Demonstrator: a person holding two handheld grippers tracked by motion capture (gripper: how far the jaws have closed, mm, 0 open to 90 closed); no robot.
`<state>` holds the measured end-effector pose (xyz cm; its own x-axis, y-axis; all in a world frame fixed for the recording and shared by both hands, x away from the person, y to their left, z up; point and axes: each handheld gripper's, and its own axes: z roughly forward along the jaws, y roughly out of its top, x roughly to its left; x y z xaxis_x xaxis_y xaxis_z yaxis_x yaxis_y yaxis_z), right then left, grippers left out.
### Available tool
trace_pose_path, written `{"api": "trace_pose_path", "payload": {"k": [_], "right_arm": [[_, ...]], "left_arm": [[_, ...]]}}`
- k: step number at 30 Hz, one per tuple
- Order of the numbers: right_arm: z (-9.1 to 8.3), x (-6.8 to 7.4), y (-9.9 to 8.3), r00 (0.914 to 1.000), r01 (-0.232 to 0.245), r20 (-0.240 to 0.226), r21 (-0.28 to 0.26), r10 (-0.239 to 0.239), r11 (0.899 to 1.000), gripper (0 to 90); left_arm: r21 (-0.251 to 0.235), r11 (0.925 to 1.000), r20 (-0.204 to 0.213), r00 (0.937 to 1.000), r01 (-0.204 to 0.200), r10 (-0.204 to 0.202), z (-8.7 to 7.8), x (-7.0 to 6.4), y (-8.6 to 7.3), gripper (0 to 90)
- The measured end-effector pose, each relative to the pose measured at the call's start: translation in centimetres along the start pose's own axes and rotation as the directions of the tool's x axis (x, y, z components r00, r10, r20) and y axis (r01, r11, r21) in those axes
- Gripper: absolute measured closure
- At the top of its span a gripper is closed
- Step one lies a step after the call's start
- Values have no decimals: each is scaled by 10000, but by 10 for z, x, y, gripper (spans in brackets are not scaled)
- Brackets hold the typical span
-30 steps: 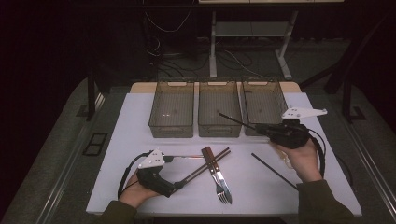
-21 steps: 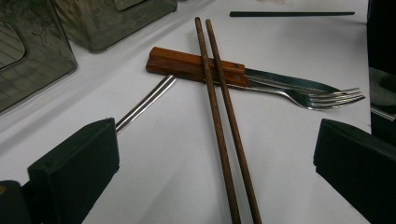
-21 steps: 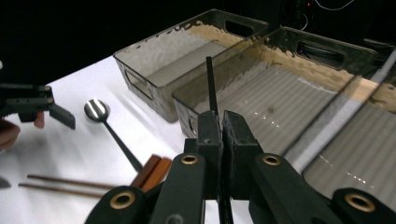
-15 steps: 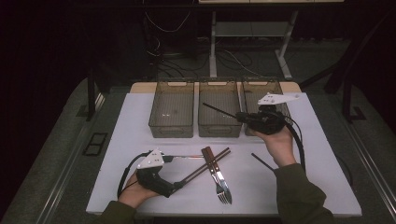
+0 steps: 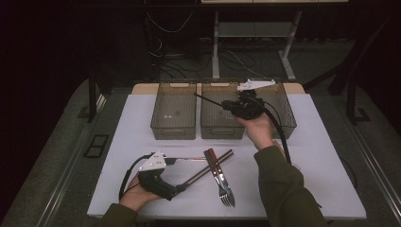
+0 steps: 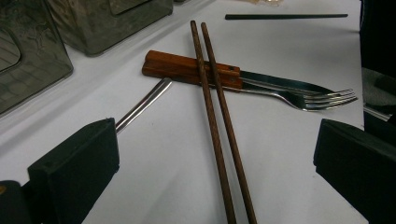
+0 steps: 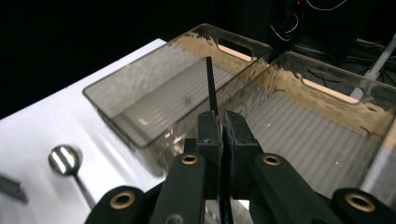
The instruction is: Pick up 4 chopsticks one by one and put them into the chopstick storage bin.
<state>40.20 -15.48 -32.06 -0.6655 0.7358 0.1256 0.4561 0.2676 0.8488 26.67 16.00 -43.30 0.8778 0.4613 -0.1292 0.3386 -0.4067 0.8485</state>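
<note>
My right gripper (image 5: 227,106) hangs over the middle bin (image 5: 218,128), shut on a black chopstick (image 5: 206,100) that points left toward the left bin (image 5: 171,126). In the right gripper view the chopstick (image 7: 210,86) sticks out of the closed gripper (image 7: 221,125) above the bins. At the table's front left, my left gripper (image 5: 181,187) rests open. A pair of brown chopsticks (image 6: 215,116) lies between its wide-apart jaws, untouched. They cross a wooden-handled knife (image 6: 187,70) and a fork (image 6: 303,99).
A third bin (image 5: 283,118) stands at the back right, behind my right hand. A spoon (image 5: 189,160) lies left of the knife; its bowl (image 7: 64,156) appears in the right gripper view. Another black chopstick (image 6: 285,16) lies farther off on the white table (image 5: 132,142).
My right gripper has carried the black chopstick from the right side of the table back and left, over the bins. The left gripper has stayed put.
</note>
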Motion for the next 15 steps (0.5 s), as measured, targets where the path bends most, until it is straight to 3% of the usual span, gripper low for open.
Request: {"api": "trace_pose_path", "payload": {"k": [15], "right_arm": [[74, 16, 26, 9997, -155, 217, 422, 146, 9990, 863]], "left_arm": [[-16, 9999, 88, 9999, -140, 141, -1, 0, 1, 0]]}}
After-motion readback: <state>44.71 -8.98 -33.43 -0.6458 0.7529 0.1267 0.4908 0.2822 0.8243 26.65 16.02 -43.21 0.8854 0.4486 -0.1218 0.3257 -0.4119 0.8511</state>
